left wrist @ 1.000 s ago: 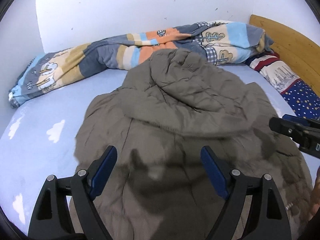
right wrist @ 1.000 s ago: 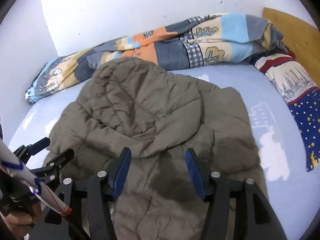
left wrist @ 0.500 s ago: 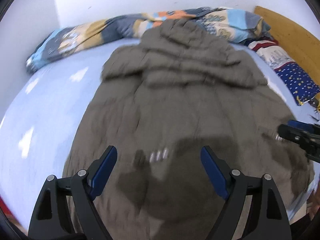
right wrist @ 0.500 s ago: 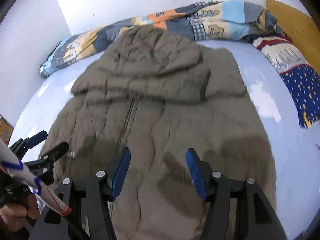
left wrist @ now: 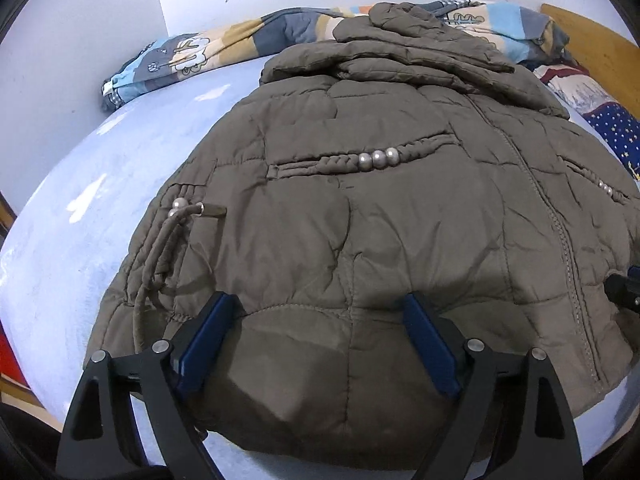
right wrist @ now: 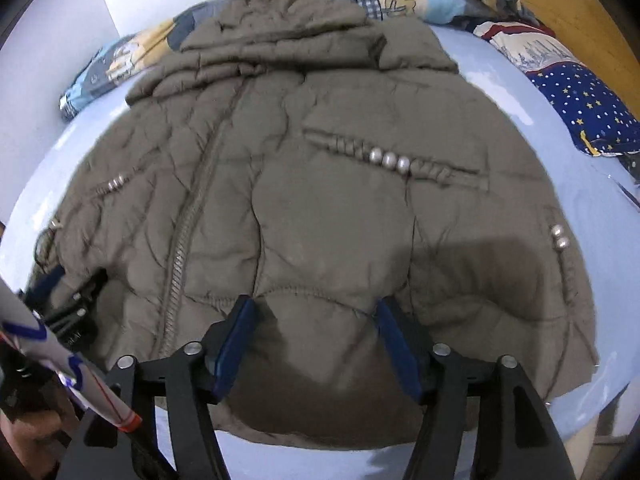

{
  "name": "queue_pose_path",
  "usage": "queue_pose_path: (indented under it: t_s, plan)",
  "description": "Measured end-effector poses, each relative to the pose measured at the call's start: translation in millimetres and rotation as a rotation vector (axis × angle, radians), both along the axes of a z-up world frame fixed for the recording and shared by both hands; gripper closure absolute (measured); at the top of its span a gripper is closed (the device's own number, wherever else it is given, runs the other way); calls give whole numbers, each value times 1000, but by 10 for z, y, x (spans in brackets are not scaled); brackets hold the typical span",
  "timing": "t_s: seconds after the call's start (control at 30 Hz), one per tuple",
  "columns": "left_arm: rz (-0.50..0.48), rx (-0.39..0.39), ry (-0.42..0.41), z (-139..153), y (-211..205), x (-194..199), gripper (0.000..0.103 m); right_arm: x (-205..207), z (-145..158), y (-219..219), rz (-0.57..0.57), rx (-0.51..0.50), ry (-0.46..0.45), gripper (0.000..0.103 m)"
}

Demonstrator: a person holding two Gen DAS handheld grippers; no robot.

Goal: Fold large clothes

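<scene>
An olive-brown puffer jacket (left wrist: 360, 208) (right wrist: 328, 200) lies front up on the light blue bed sheet (left wrist: 100, 184), hood toward the wall and hem nearest me. My left gripper (left wrist: 318, 304) hovers over the left part of the hem. Its jaws are opening, with fabric lying below and between the blue pads (left wrist: 204, 344) but not pinched. My right gripper (right wrist: 315, 304) is over the right part of the hem, its jaws also opening above loose fabric. In each view the other gripper shows at the edge: the right gripper (left wrist: 624, 292) and the left gripper (right wrist: 64, 292).
A rolled patchwork quilt (left wrist: 208, 52) lies along the white wall behind the hood. A star-print pillow (right wrist: 580, 96) and a wooden headboard (right wrist: 568, 12) are at the far right. The bed's near edge runs just under the hem. A white striped sleeve (right wrist: 60, 364) crosses the lower left.
Both grippers have pulled back from the jacket's chest to its hem and sunk closer to it. The right gripper's jaws stand wider. The jacket has stayed in place.
</scene>
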State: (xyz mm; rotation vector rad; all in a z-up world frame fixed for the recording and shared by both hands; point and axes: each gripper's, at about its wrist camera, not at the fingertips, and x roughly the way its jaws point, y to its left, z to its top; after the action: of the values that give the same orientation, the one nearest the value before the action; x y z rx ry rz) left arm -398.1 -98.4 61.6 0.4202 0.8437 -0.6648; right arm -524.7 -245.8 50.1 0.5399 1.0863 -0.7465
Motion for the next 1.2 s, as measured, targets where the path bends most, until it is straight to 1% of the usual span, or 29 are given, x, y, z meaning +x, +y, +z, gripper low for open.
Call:
queue_pose_path:
  t_s: [0.1,0.2,0.3,0.37,1.2]
  plan:
    - [-11,-27,-34,-20,39,-40,15,-61,-31,12,8,-24,-36,31]
    - [-10,-27,-46,-26,38,-52,15,-119,-58,41,6,-44,-69,30]
    - [-12,-30,-45,-24,34,-38,15,-160,-91,159,20,-121,-90,30]
    - [-12,-29,-51,-29,33,-48,15,-163,-95,196,18,-151,-93,30]
    - [-12,-30,-51,-38,34,-49,14,-108,-96,218,-3,-175,-69,26]
